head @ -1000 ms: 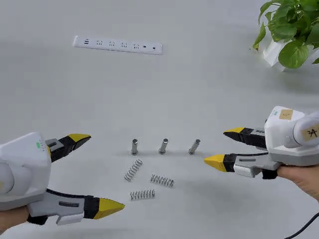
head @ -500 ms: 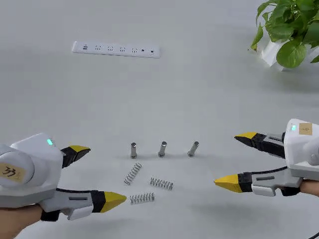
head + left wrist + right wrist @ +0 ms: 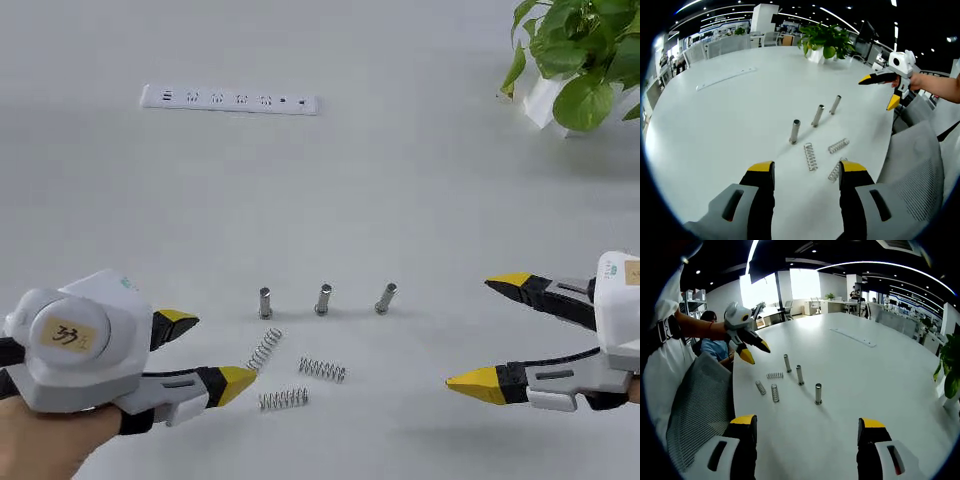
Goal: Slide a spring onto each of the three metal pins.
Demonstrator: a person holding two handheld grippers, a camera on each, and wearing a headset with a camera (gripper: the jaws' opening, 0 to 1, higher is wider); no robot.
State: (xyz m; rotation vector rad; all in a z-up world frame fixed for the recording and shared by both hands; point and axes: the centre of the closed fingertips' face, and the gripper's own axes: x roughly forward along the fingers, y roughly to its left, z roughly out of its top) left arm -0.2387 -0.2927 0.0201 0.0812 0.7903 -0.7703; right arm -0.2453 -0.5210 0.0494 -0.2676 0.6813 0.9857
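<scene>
One wide white table (image 3: 400, 180) carried the work. Above its near edge hovered the left gripper (image 3: 215, 349) and, well apart, the right gripper (image 3: 483, 331), both with jaws spread and holding nothing. Between them three metal pins (image 3: 323, 298) stood upright in a row, all bare. Just in front lay three small springs (image 3: 322, 369), loose and close together. Pinched off-centre, a spring would probably roll or flick away, and a nudged pin might topple.

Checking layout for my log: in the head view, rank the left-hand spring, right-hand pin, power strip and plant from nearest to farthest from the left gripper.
1. Left-hand spring, beside the left gripper.
2. Right-hand pin, row's right end.
3. Power strip, far back.
4. Plant, back-right corner.
</scene>
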